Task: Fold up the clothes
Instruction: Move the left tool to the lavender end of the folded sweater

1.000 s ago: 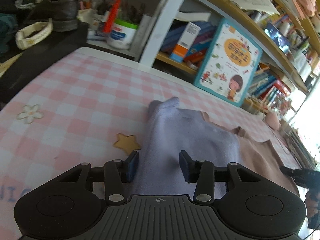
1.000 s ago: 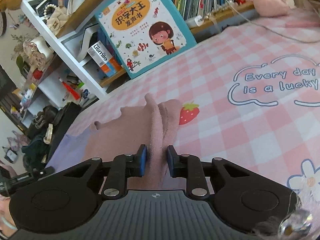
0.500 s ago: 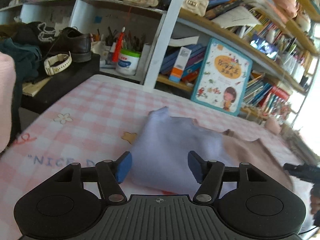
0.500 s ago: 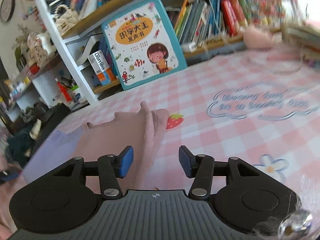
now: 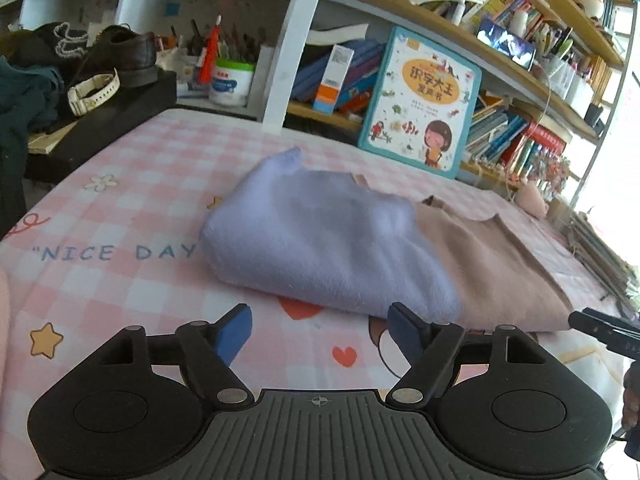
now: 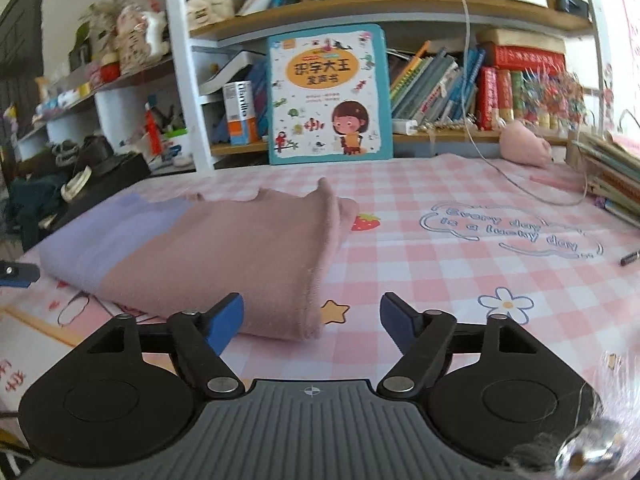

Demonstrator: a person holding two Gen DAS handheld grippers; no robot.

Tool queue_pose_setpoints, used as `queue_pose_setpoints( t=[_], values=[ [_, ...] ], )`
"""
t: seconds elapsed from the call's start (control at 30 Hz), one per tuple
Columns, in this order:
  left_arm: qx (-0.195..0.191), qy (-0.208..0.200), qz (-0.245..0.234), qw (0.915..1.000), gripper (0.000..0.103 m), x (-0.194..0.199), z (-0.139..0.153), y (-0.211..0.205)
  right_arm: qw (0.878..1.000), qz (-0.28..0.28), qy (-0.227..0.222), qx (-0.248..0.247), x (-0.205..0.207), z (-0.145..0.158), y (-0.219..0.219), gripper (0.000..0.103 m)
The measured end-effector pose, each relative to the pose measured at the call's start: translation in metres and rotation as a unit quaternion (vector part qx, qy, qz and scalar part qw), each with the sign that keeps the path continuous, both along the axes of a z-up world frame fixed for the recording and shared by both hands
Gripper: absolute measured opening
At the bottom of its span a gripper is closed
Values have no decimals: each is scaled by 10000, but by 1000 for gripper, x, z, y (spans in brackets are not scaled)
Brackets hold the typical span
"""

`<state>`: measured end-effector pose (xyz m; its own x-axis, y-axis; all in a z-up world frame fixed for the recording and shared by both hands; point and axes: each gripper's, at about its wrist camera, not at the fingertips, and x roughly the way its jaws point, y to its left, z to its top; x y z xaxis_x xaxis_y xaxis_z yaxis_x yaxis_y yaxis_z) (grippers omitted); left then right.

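Left wrist view: a second ago the left hand-held gripper [image 5: 320,334] stood narrow around the lilac edge of the garment [image 5: 340,248]; now its jaws are wide and opening further, with nothing between them. The folded garment lies free in the middle of the frame on the pink checked worktop [image 5: 132,208], just beyond the blue fingertips [image 5: 236,330].

Right wrist view: the right hand-held gripper [image 6: 310,320] had pinched the pink edge – now its jaws are opening too, empty, and the garment [image 6: 224,256] rests at centre left, its near edge beside the left fingertip [image 6: 224,322].

Both corners are released, so this fold looks finished – the next fold, or smoothing, probably follows.
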<state>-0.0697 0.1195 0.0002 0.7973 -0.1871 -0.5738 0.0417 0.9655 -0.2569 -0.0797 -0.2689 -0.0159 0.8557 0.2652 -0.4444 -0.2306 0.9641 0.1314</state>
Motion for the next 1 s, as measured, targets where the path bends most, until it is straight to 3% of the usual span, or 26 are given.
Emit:
queue_pose_setpoints(
  t=[0.13, 0.23, 0.37, 0.5, 0.7, 0.73, 0.87, 1.0],
  values=[
    [105, 58, 54, 9999, 82, -2, -2, -6, 9998, 79, -117, -126, -4, -3, 8, 83],
    [-84, 118, 134, 9998, 82, 1, -3, -5, 9992, 170, -199, -300, -7, -8, 15, 83],
    [-265, 76, 660, 9974, 82, 10, -7, -1, 9982, 303, -331, -400, -9, -13, 22, 83],
    [-1123, 16, 1091, 9877, 82, 20, -14, 17, 9988, 358, -181, -273, -4, -13, 20, 83],
    [-1792, -13, 1509, 9722, 79, 34, -17, 33, 9991, 390, 35, -163, 1, -14, 18, 83],
    [-1882, -25, 1592, 9691, 77, 36, -18, 35, 9990, 410, 54, -189, 1, -14, 19, 83],
    [-2269, -29, 1975, 9537, 39, 35, -26, 44, 9989, 444, 58, -129, 0, -15, 18, 83],
    [-2716, 83, 2041, 9405, 27, 37, -32, 55, 9988, 478, 97, -63, 1, -15, 16, 83]
  ],
)
